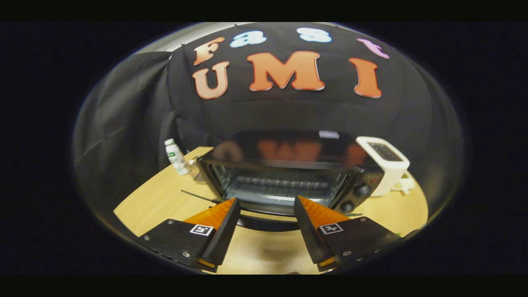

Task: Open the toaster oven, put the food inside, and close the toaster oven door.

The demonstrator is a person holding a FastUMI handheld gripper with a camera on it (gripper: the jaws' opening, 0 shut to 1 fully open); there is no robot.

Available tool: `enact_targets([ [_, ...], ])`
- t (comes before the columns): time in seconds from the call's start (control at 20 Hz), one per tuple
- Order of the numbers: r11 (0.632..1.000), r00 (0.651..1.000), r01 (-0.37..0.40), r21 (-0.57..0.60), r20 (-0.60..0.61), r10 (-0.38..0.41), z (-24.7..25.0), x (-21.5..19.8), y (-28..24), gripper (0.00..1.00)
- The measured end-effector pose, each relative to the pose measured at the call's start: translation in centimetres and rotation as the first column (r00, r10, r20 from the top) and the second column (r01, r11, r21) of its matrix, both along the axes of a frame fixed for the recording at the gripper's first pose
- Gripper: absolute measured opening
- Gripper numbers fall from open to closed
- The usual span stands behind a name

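Observation:
A black toaster oven (288,148) stands on the wooden table (165,202), just ahead of my fingers. Its wire rack (280,185) shows plainly inside, with nothing on it. The door looks folded down toward me, and its dark handle (264,225) lies low between my fingertips. Two knobs (363,189) sit on the oven's right panel. My gripper (267,199) is open with nothing between its fingers, and the fingertips are level with the oven's front edge.
A white toaster (383,161) stands close to the oven's right side. Left of the oven are a small white bottle (175,156) and a clear glass (199,173). A thin dark cable (198,196) lies on the table by my left finger.

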State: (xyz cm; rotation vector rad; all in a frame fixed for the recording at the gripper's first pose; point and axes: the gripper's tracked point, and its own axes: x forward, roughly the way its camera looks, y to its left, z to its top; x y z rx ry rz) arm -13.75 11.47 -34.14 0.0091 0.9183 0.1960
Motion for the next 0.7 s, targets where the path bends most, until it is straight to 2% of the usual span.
enact_targets([
  [0.15, 0.999, 0.994, 0.017, 0.043, -0.108, -0.012, -2.0, -3.5, -0.1, 0.77],
  [0.25, 1.0, 0.99, 0.019, 0.015, -0.138, -0.017, -3.3, -4.8, -0.6, 0.78],
  [0.7, 0.998, 0.967, -0.027, -0.058, -0.255, 0.011, -8.3, -6.8, -0.7, 0.75],
])
